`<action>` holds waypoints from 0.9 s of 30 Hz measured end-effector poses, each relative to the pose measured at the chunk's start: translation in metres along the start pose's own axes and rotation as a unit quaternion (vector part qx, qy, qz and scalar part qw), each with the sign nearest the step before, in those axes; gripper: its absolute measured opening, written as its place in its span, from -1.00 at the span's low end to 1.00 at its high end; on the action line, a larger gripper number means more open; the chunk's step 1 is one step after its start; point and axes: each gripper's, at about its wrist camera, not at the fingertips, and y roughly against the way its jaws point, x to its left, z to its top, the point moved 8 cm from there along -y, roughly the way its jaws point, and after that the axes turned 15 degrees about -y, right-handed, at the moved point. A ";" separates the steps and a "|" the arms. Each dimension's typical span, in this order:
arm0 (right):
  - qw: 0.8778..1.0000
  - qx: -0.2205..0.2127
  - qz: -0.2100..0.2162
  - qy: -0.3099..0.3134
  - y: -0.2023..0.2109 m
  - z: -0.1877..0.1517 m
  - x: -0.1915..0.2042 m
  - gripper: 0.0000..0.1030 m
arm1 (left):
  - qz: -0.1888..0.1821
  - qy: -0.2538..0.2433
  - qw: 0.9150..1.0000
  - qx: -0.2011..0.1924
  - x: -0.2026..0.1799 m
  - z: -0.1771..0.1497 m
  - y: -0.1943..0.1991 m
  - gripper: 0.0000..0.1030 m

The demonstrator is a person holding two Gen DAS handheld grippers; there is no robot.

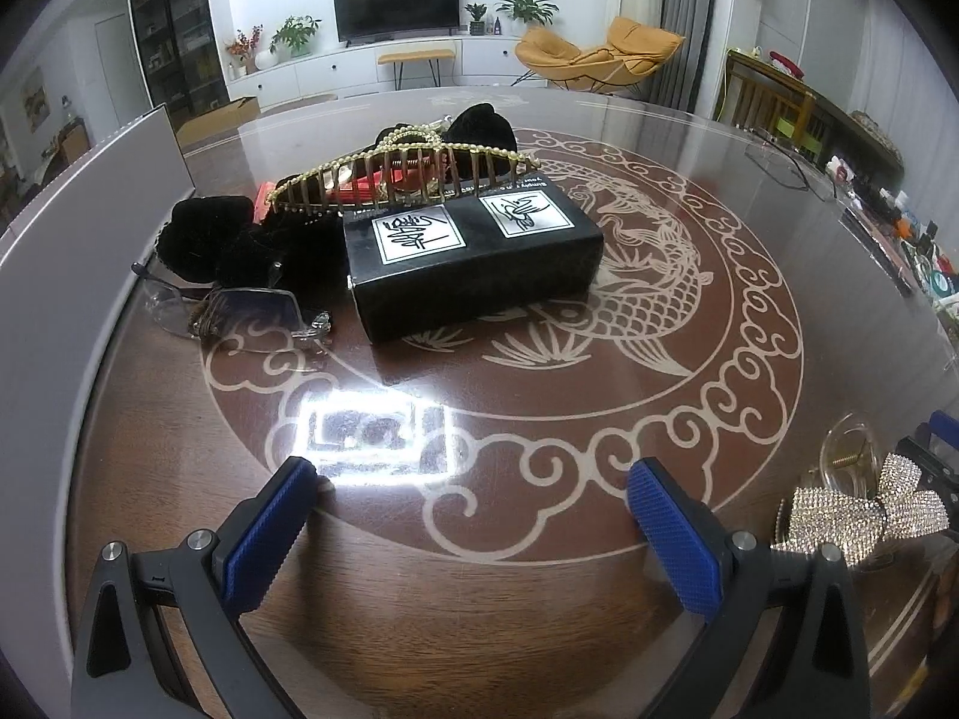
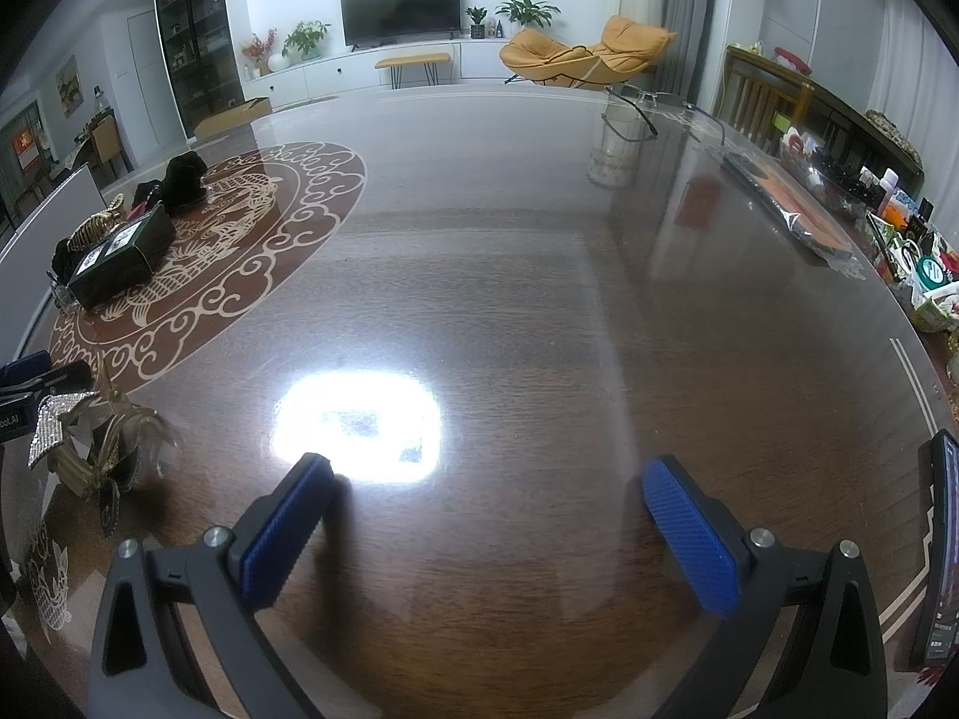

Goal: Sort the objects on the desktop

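Even indoor light is filling the room, and both views are staying sharp at the centre. A white glare patch is burning out on the glossy table [image 1: 539,599], just ahead of the fingers in each view. Fisheye distortion is bending the table rim and walls, and dark vignetting is closing in at the corners. Soft shadows are trailing beneath the right gripper [image 2: 485,479].

Comb [image 1: 401,171] atop box [image 1: 473,260]

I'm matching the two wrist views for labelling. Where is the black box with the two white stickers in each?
Left wrist: the black box sits centre, just ahead of the open gripper.
Right wrist: black box far left, mid-height.
Shared landmark: the television.
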 end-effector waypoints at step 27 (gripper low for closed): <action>1.000 0.000 0.000 0.000 0.000 0.000 0.000 1.00 | 0.000 0.000 1.000 0.000 -0.001 0.000 -0.001 1.00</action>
